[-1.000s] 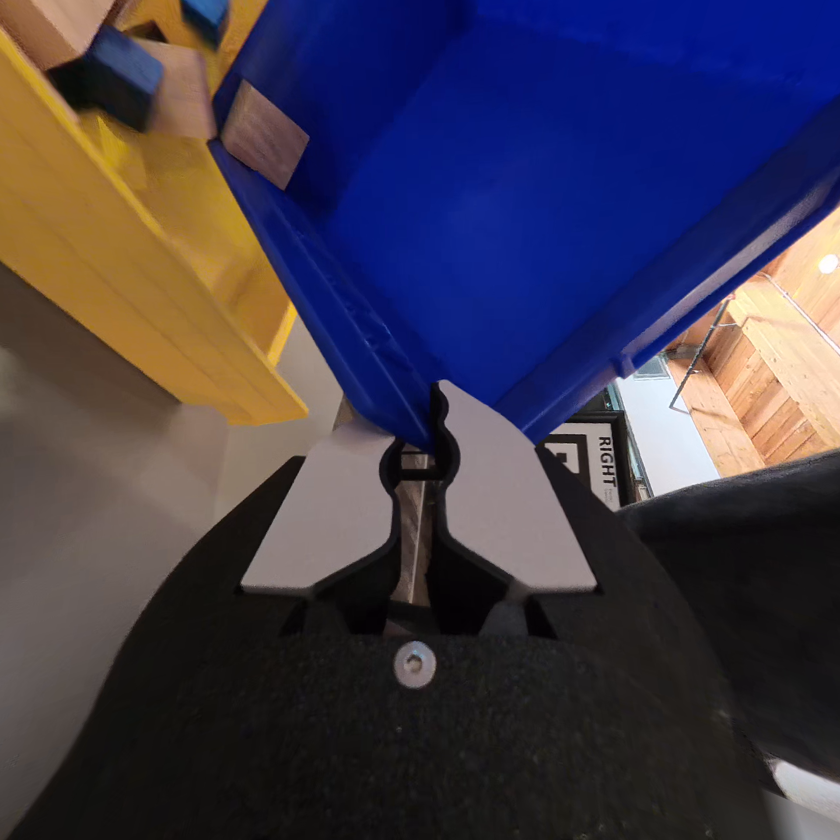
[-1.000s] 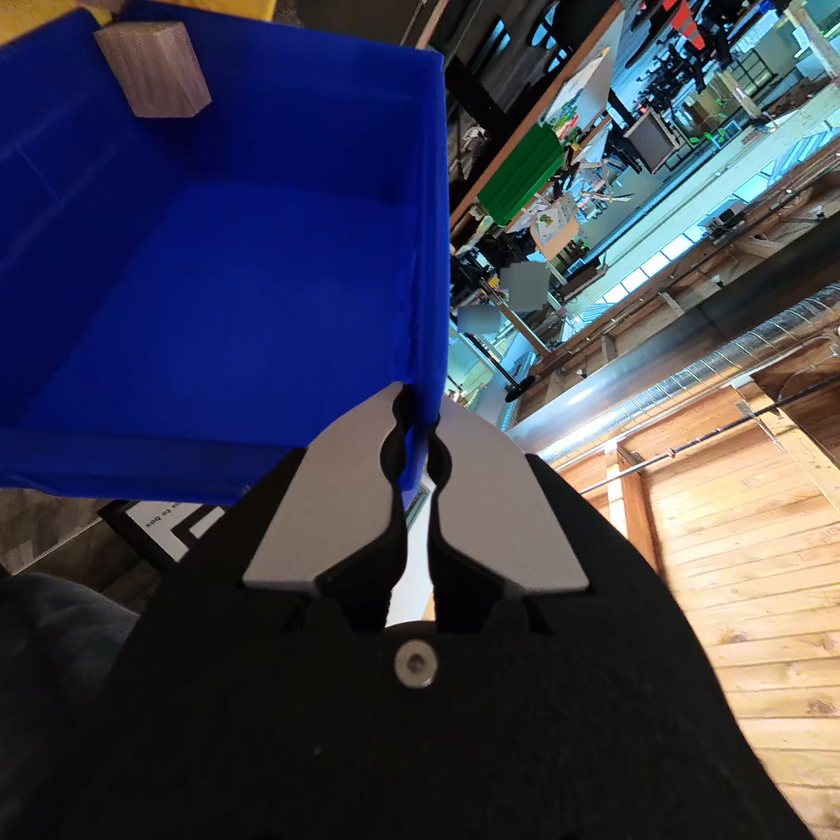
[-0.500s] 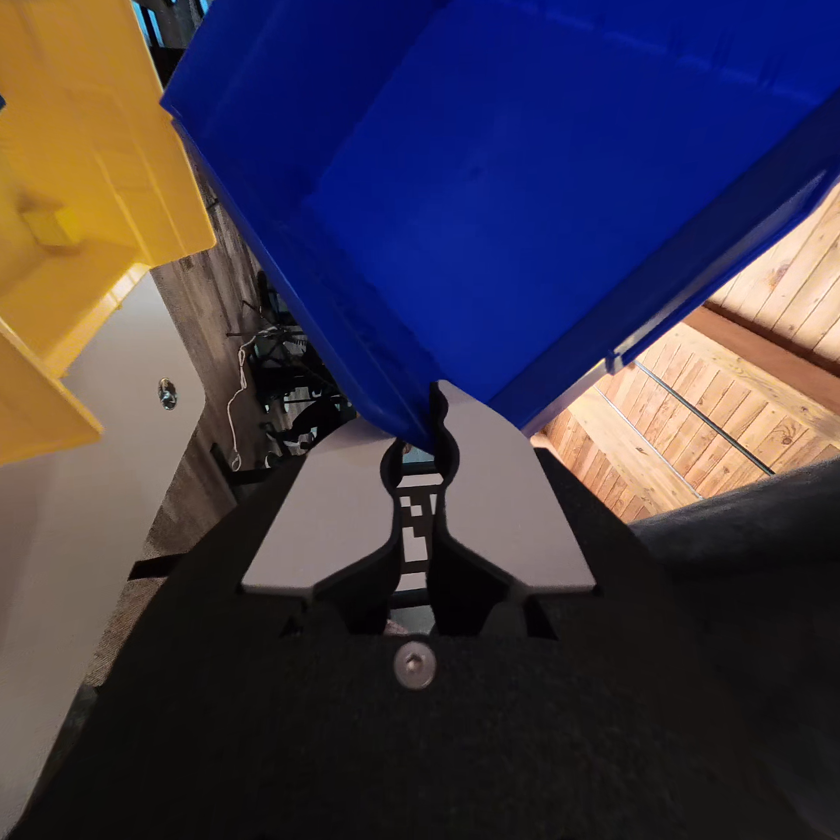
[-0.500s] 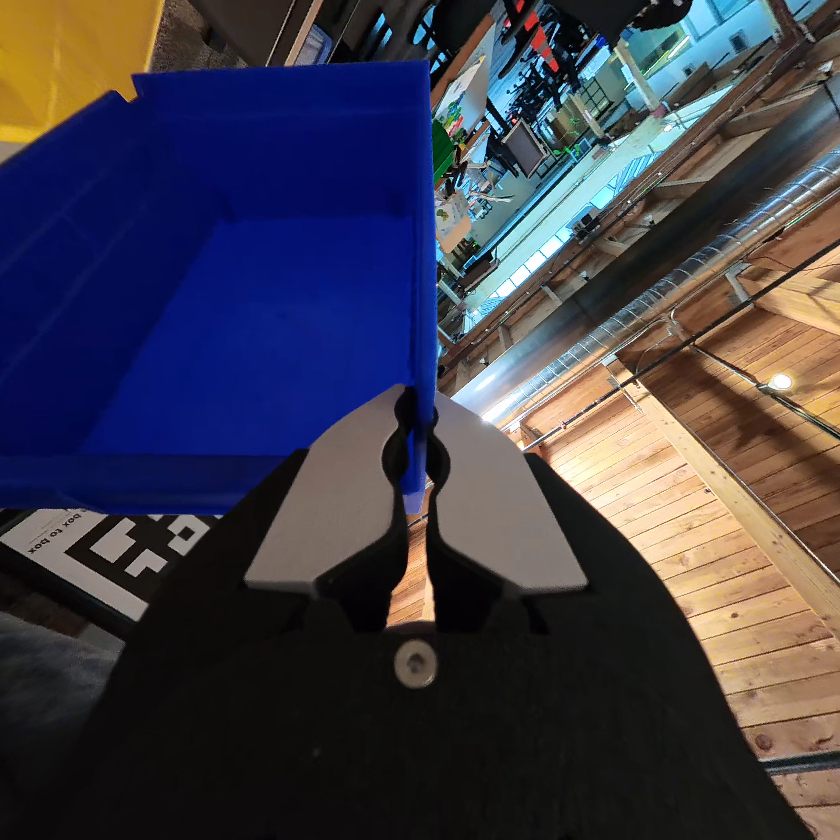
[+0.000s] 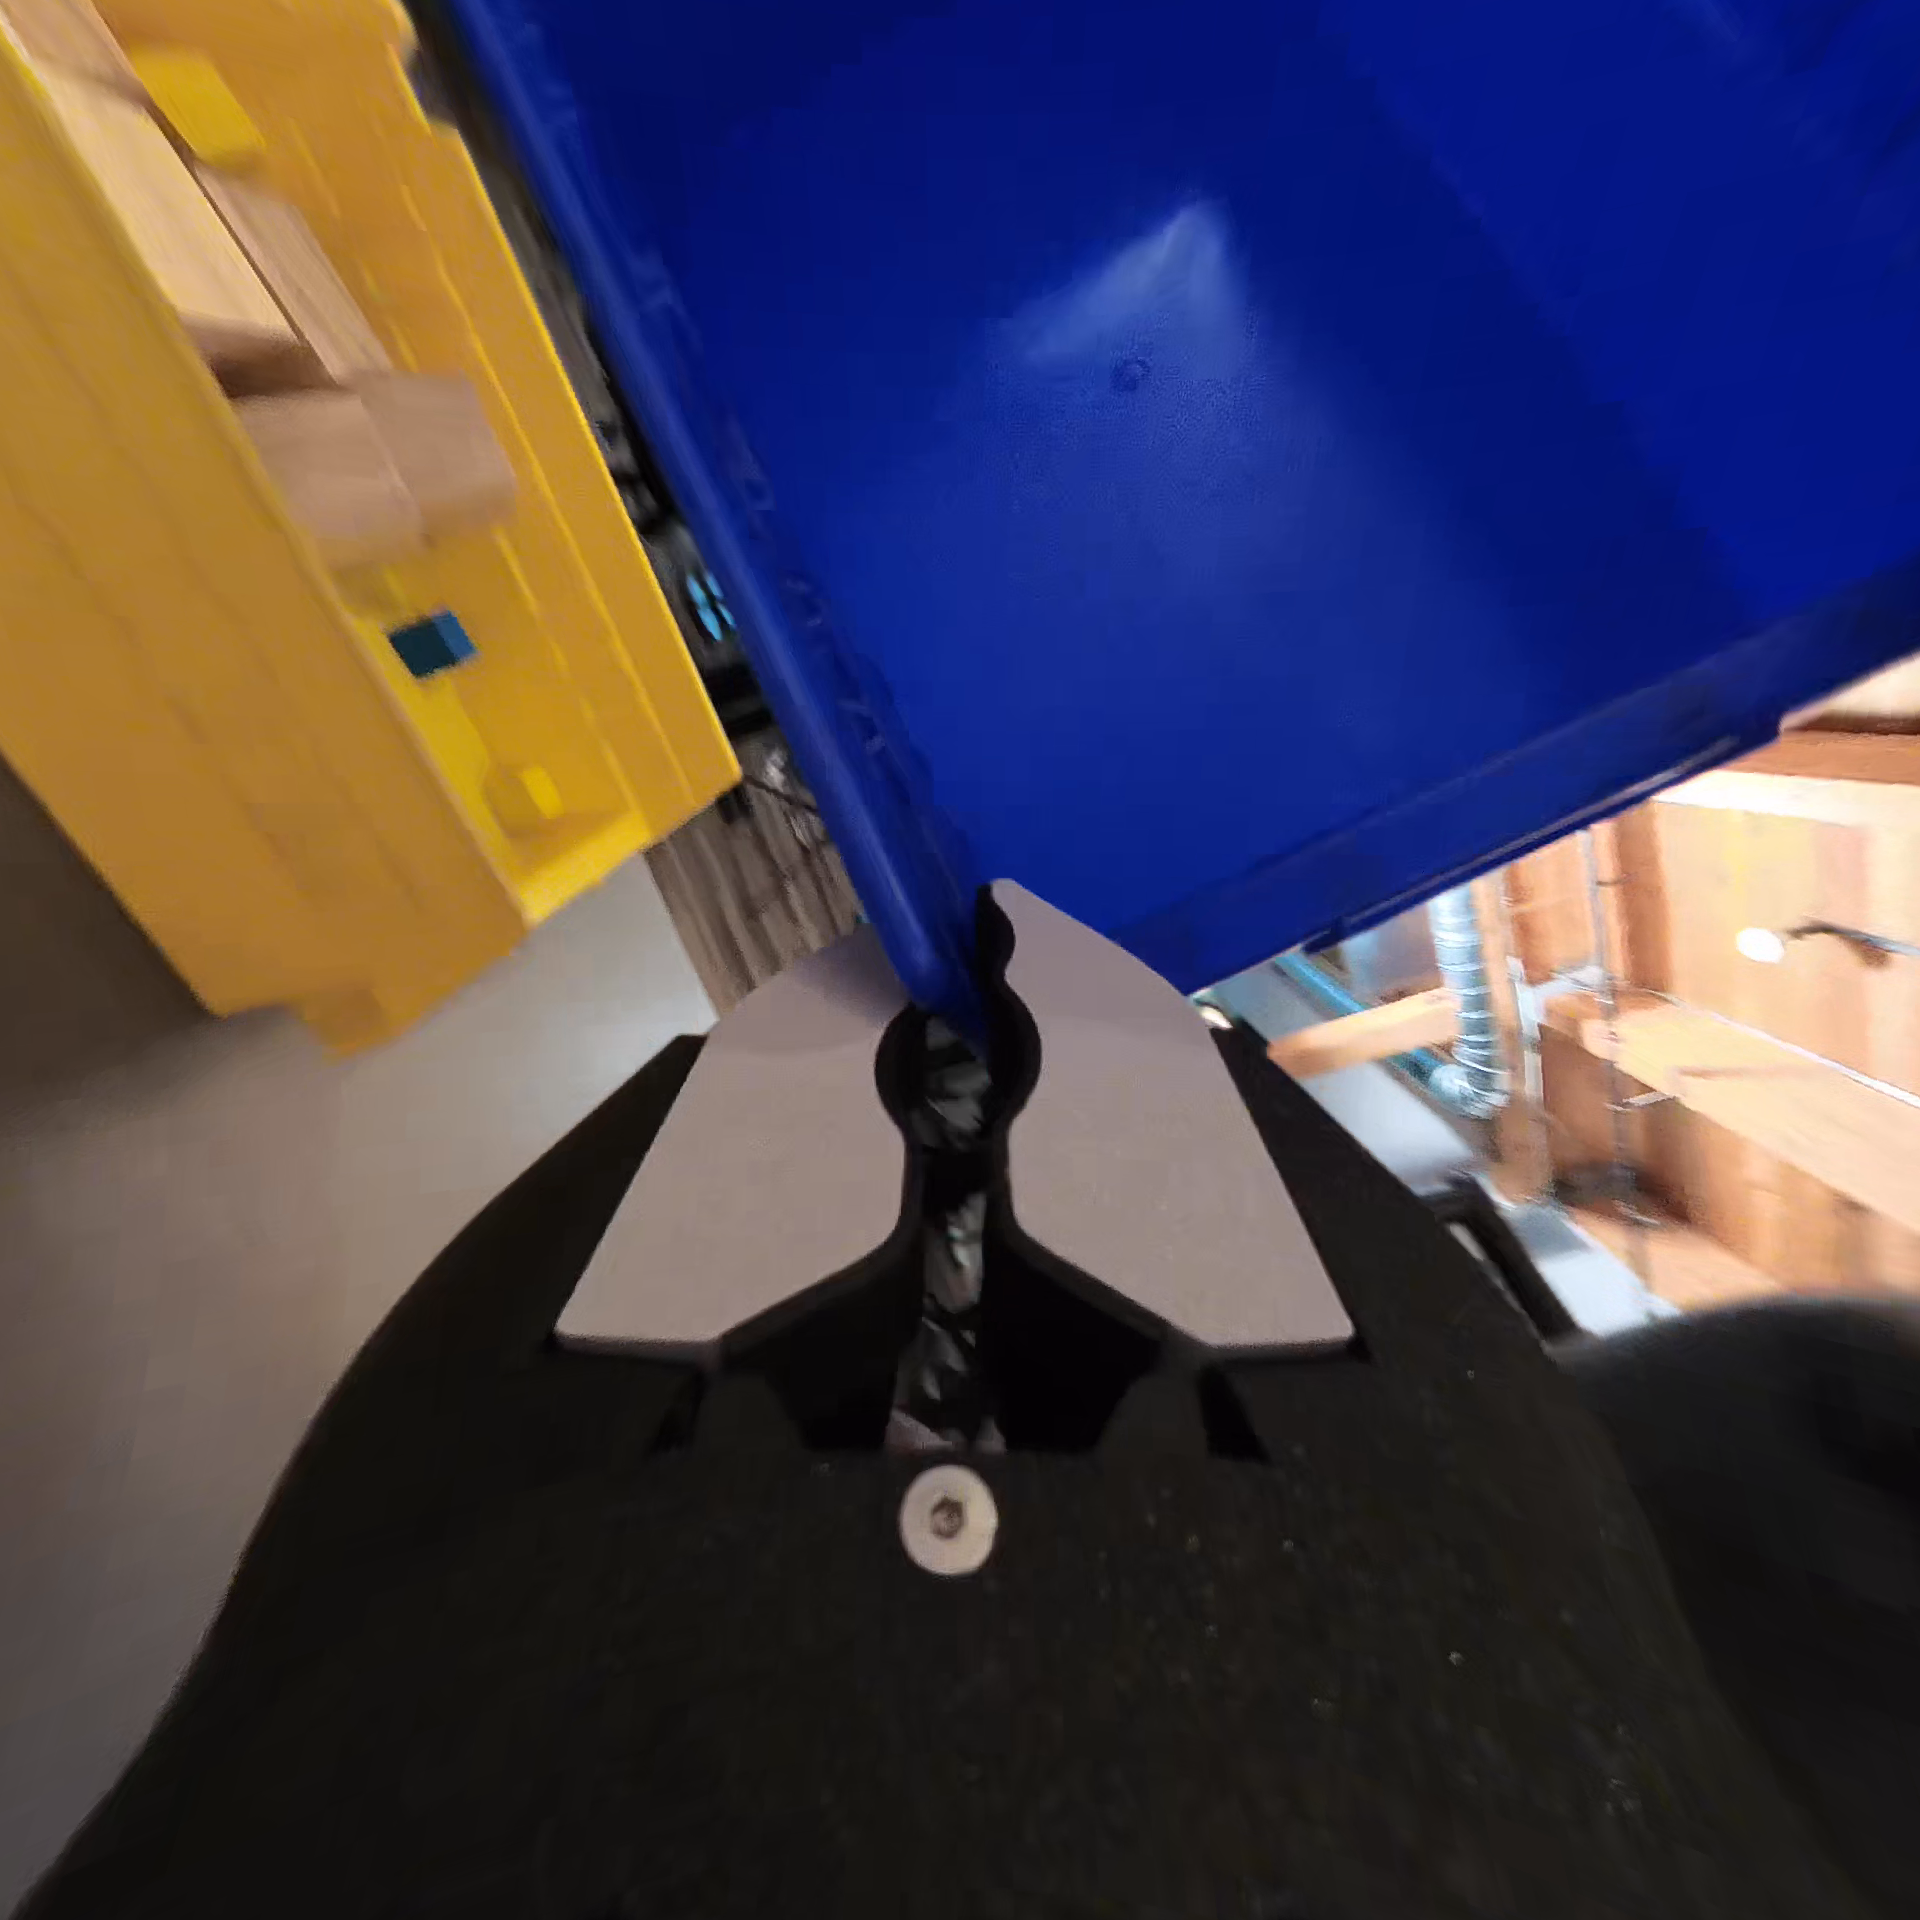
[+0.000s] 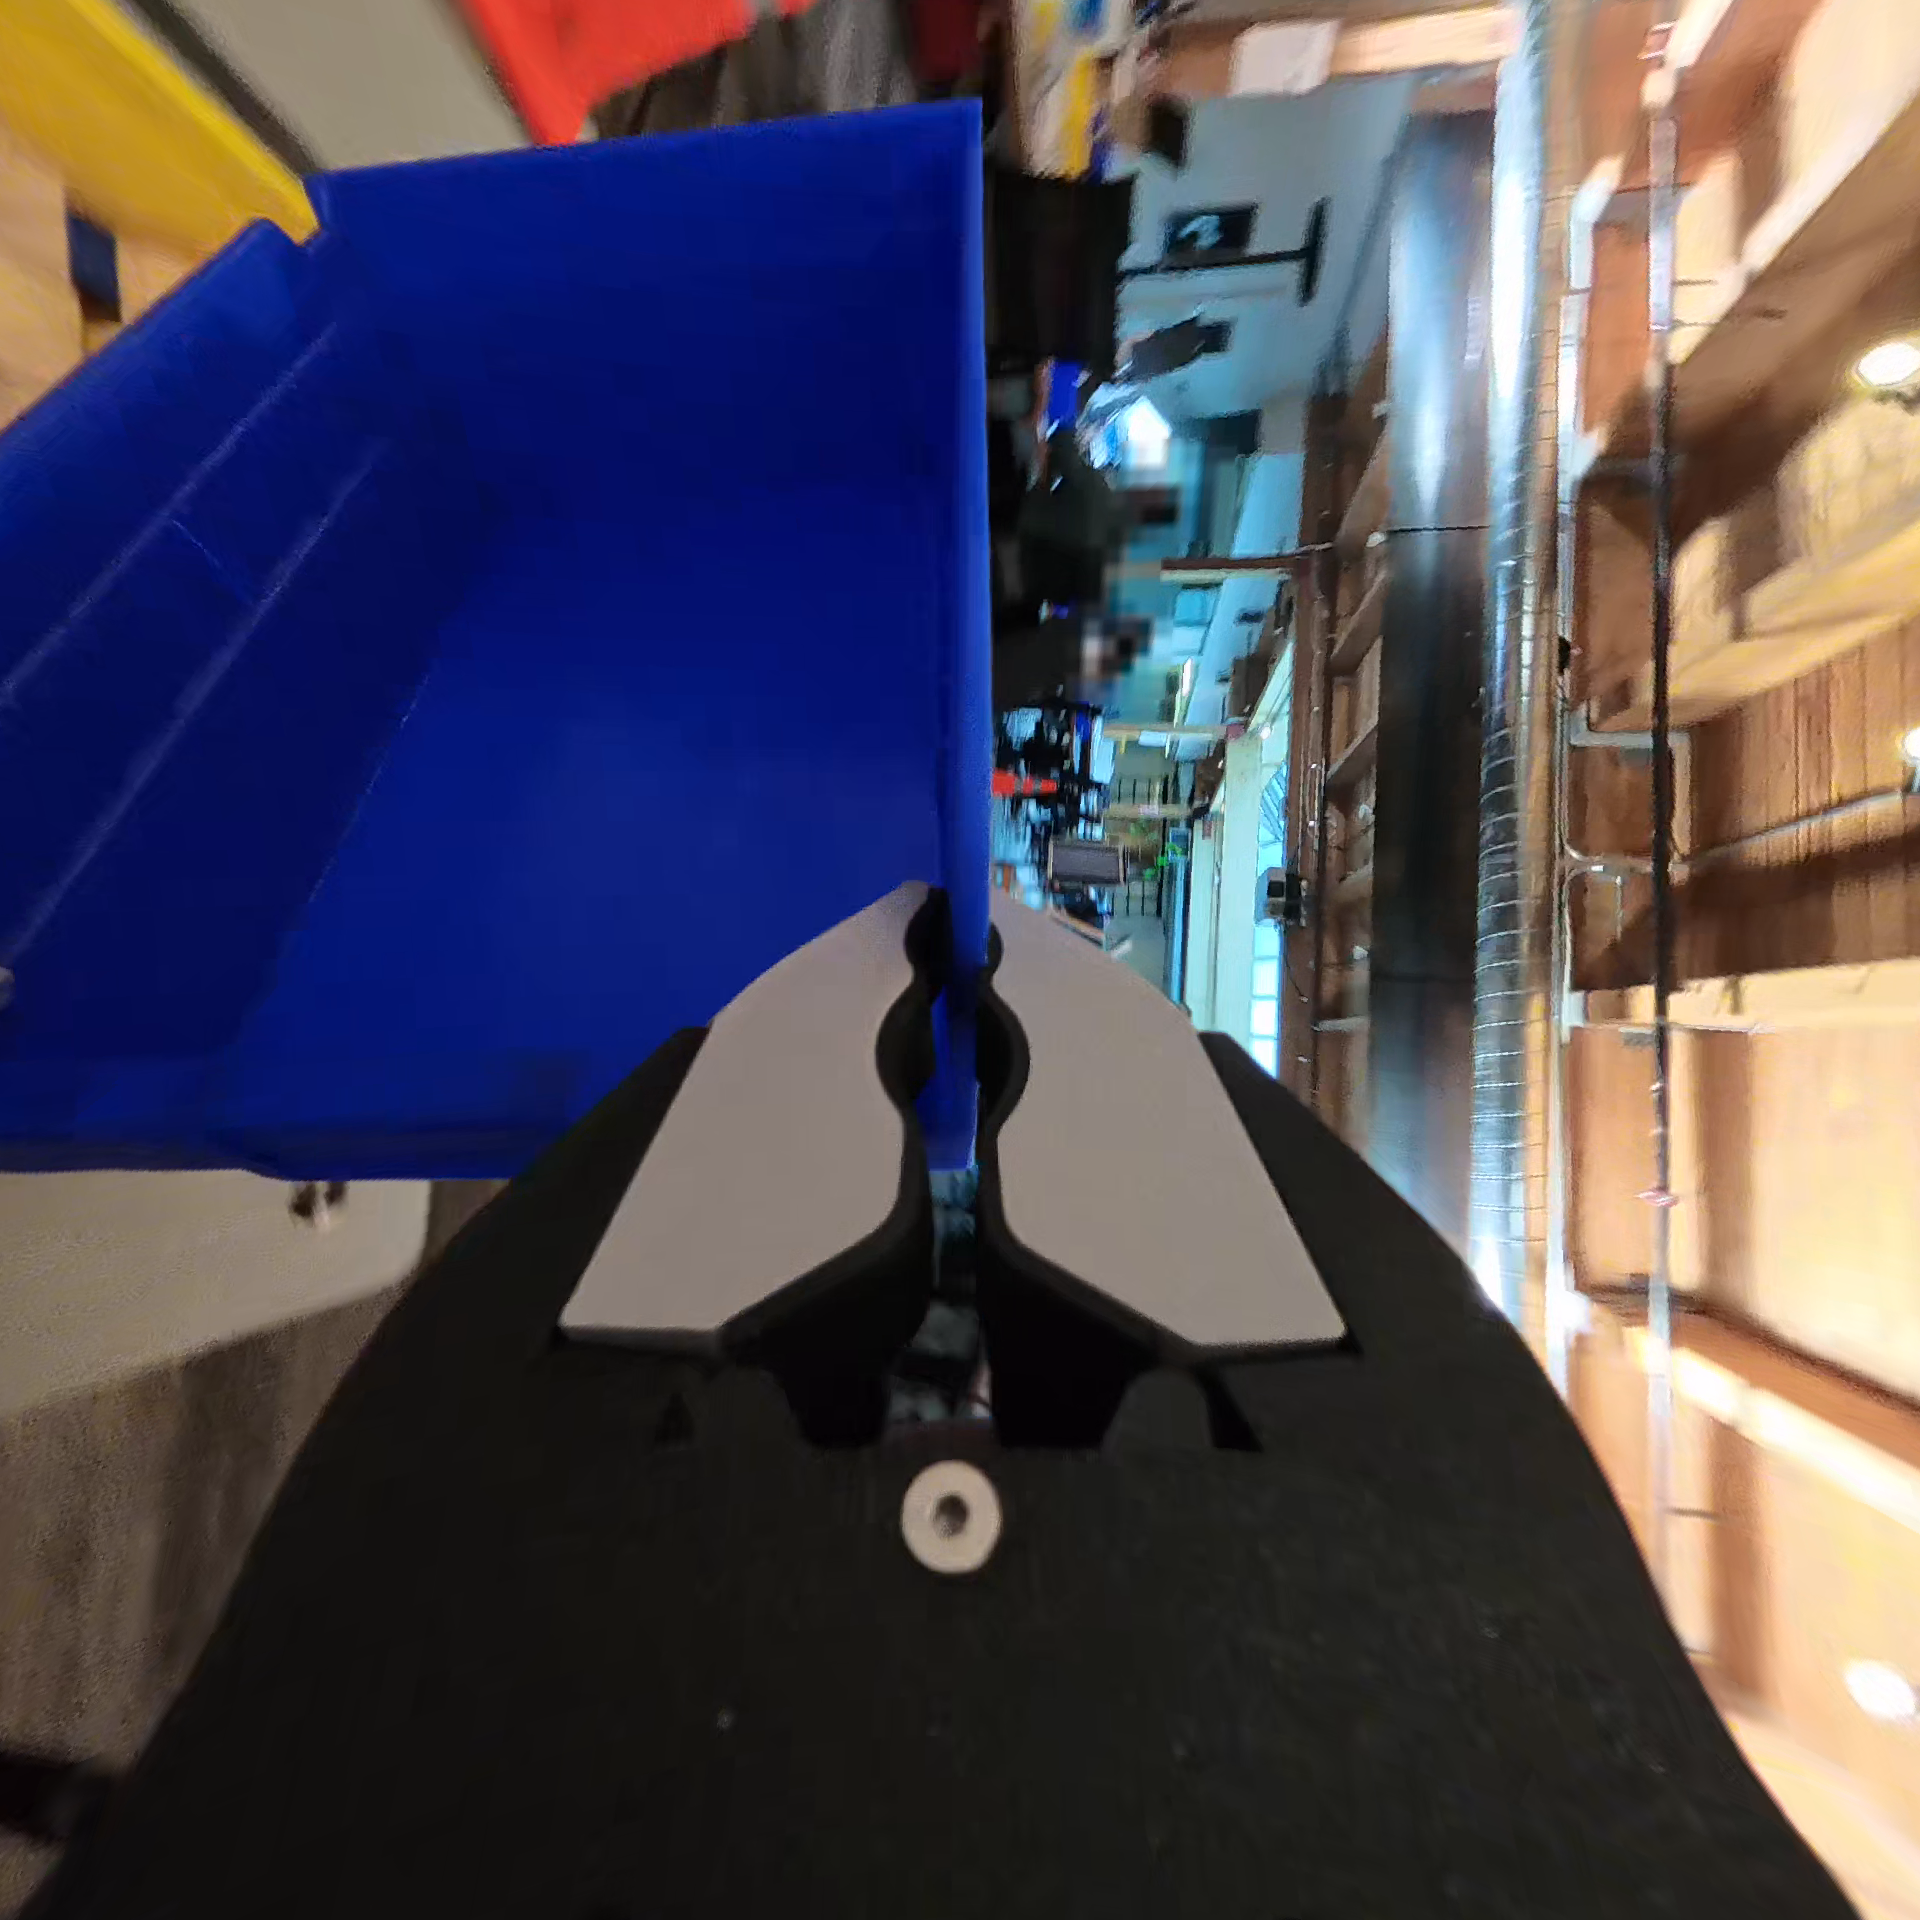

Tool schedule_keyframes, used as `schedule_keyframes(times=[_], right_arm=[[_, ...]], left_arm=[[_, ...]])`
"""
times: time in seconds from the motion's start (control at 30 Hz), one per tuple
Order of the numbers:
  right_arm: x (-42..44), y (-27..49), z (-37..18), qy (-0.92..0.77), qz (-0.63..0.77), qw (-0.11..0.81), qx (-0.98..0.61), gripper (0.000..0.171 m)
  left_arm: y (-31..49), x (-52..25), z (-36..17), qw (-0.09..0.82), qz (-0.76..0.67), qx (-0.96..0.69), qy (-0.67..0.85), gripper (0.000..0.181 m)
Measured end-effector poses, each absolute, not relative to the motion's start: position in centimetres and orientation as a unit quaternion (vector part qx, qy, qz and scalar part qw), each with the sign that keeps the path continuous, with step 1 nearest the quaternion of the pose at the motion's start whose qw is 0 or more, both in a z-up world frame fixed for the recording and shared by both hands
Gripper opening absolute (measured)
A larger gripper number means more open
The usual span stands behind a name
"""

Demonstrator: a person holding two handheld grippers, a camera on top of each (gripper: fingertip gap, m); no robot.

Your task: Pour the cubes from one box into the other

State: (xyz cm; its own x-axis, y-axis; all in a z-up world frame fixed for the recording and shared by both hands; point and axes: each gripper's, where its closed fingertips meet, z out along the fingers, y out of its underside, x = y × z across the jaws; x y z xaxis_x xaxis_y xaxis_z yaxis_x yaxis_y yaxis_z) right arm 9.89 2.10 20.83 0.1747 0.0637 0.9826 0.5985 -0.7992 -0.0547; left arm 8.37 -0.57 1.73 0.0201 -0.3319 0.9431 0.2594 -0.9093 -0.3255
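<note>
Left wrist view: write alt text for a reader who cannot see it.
The left gripper is shut on the rim of a tilted, empty blue box. To its left, a yellow box holds wooden cubes on a grey table; the picture is motion-blurred.

Wooden plank ceiling (image 6: 1766, 1143) with a ribbed metal duct (image 6: 1501, 935) running along it. Small round lamps (image 6: 1886, 362) lit. Grey tabletop (image 5: 208, 1195) at left.
</note>
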Motion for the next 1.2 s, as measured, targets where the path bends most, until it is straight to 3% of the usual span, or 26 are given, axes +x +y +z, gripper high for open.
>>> schedule_keyframes(times=[0.27, 0.5, 0.67, 0.87, 1.03, 1.2], right_arm=[[10.1, -5.7, 16.5, -0.121, -0.486, 0.56, -0.66, 0.001], [2.2, -2.2, 8.4, -0.042, -0.244, 0.728, -0.64, 0.003], [-9.2, 3.9, 4.1, -0.04, -0.059, 0.726, -0.684, 0.001], [-22.1, 8.0, -1.0, -0.081, 0.015, 0.666, -0.742, 0.002], [-27.2, 9.6, -5.1, -0.085, 0.041, 0.623, -0.777, 0.002], [-28.1, 10.3, -8.7, -0.071, 0.059, 0.58, -0.809, 0.003]], left_arm=[[0.9, 2.3, 0.0, 0.427, -0.549, -0.717, 0.043, 0.003], [5.2, -14.3, 1.7, 0.622, -0.276, -0.732, 0.04, 0.002], [5.7, -27.9, 0.2, 0.64, -0.1, -0.761, 0.033, 0.002], [5.4, -40.8, -5.1, 0.596, -0.029, -0.801, -0.035, 0.002], [7.3, -46.4, -6.3, 0.582, 0.009, -0.812, -0.041, 0.002], [8.4, -47.3, -8.7, 0.564, 0.013, -0.825, -0.024, 0.002]])
